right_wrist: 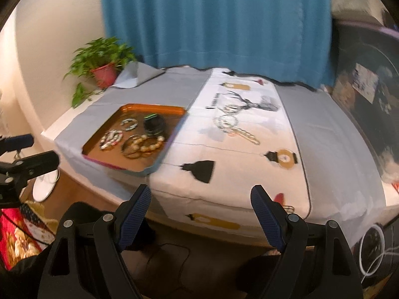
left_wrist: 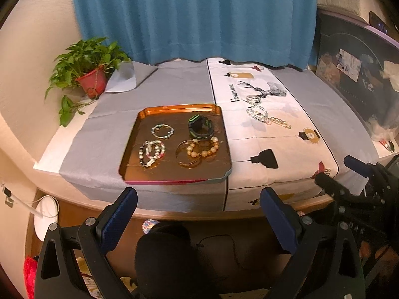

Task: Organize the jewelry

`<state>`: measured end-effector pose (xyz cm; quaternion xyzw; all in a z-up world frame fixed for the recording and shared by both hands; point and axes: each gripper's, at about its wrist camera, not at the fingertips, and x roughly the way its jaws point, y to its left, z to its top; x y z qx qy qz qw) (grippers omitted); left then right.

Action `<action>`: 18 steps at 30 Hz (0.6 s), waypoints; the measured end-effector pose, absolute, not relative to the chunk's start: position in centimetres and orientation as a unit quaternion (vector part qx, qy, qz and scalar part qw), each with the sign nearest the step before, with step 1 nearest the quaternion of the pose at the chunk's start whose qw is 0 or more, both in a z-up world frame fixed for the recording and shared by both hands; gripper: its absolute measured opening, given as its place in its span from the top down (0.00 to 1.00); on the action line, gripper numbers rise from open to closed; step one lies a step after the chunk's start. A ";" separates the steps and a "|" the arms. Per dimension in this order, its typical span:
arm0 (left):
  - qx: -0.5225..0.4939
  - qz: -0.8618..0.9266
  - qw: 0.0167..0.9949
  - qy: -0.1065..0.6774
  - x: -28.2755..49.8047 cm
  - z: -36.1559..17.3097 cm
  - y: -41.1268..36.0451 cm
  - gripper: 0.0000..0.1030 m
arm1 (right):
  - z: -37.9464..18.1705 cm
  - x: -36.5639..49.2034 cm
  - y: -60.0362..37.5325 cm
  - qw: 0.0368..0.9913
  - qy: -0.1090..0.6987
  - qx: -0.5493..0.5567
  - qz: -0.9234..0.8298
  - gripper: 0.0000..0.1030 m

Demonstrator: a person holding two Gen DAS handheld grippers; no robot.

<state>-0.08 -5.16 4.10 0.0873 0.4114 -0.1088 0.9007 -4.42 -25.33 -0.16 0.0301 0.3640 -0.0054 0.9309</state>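
Note:
An orange tray lies on the grey cloth and holds several bracelets and a dark green-edged band. More beaded bracelets and a bead chain lie on the white printed runner to its right. My left gripper stands open before the table's front edge, nothing between its blue pads. My right gripper is open too, empty, in front of the runner's near end. Each gripper shows at the other view's side edge.
A potted green plant stands at the table's back left corner. A blue curtain hangs behind. A dark cluttered board rises on the right. The wooden table edge curves in front, with floor items below.

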 end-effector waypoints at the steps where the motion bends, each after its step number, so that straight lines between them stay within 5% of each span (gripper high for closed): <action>1: 0.084 -0.112 0.899 0.415 0.4 4.0 -5.5 0.05 | -0.4 -4.0 -26.3 0.930 0.366 0.037 -0.013 0.20; 18: 0.098 -0.165 0.875 0.445 15.5 2.1 -16.2 0.05 | -6.0 9.5 -37.7 0.916 0.396 0.058 -0.033 0.20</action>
